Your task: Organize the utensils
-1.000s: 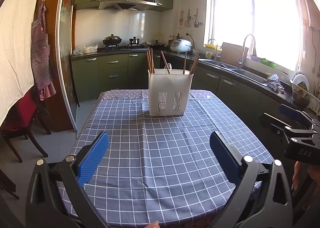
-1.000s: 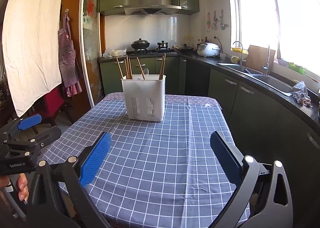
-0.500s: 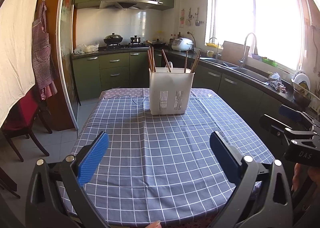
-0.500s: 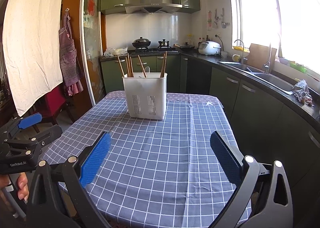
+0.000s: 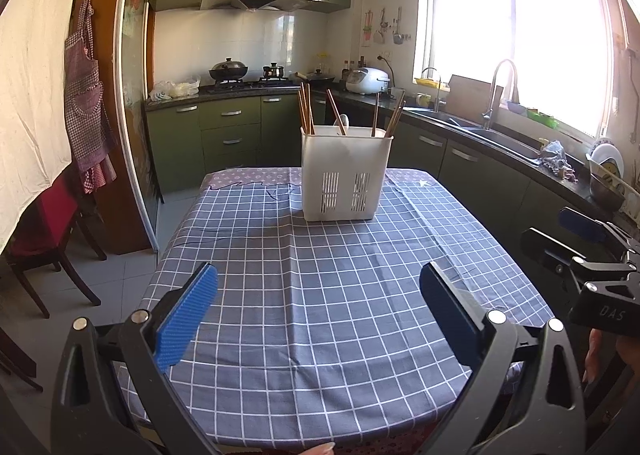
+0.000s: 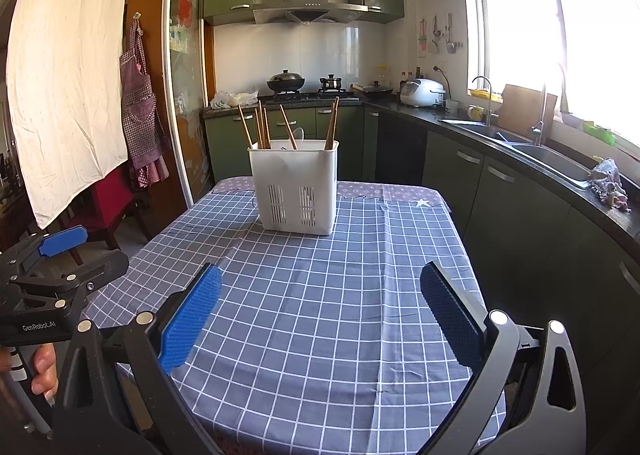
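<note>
**Both grippers drawn back from the holder, jaws wide apart**

Since the earlier frames, both grippers have been pulled slightly back and raised, so that more of the table's near edge and the floor beside it is seen in the left wrist view, and the holder is seen a little farther off. Nothing on the table has been shifted.

The left gripper point(image 5: 318, 295) is held above the near end of the table, its blue pads point(image 5: 188, 317) spread wide with only cloth seen between them; nothing is gripped. The right gripper point(image 6: 320, 295) is held likewise, jaws fully parted and empty, over the near right part of the table. Each gripper is seen from the other's camera: the right one at the right edge of the left view, the left one at the left edge of the right view, where a hand point(image 6: 42, 371) is wrapped around its handle.

A white holder point(image 5: 345, 179) is stood upright toward the far end of the table point(image 5: 320, 295), on the checked blue cloth point(image 6: 320, 335), well apart from both grippers. Several wooden chopsticks point(image 5: 306, 109) are leaned inside it, and a pale spoon point(image 5: 343, 123) is seen among them. Which compartment each occupies cannot be told.
</note>
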Tool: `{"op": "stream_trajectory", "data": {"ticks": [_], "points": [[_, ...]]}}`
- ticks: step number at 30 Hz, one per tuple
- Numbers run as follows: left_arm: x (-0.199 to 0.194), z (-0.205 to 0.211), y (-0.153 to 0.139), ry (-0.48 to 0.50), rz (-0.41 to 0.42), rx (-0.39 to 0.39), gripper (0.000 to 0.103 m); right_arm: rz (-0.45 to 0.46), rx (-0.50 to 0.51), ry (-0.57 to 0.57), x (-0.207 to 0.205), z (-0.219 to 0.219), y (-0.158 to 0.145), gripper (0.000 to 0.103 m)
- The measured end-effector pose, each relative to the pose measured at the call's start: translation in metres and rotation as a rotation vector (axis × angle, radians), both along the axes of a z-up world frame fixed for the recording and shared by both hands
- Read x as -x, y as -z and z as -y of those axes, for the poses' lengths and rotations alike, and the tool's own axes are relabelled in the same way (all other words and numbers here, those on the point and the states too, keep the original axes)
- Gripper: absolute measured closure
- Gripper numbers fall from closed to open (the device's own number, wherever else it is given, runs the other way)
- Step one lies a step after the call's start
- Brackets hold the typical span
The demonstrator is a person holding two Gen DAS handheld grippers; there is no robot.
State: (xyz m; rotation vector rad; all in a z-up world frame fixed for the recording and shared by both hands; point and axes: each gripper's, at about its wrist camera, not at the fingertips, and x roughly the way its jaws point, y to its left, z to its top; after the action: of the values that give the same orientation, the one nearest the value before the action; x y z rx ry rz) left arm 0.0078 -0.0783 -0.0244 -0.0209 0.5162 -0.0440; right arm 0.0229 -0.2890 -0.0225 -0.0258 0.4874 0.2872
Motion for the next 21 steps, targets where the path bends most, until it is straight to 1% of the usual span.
{"op": "stream_trajectory", "data": {"ticks": [10,21], "points": [[-0.0006,0.001,-0.0002,-0.005,-0.003,-0.023,0.007,-0.012,0.005,-0.009,-0.0042,-0.0034,0.0049,0.005],[-0.0006,0.002,-0.0008,0.013,-0.003,-0.012,0.007,-0.022,0.009,-0.014,-0.0083,-0.0059,0.0077,0.005]]}}
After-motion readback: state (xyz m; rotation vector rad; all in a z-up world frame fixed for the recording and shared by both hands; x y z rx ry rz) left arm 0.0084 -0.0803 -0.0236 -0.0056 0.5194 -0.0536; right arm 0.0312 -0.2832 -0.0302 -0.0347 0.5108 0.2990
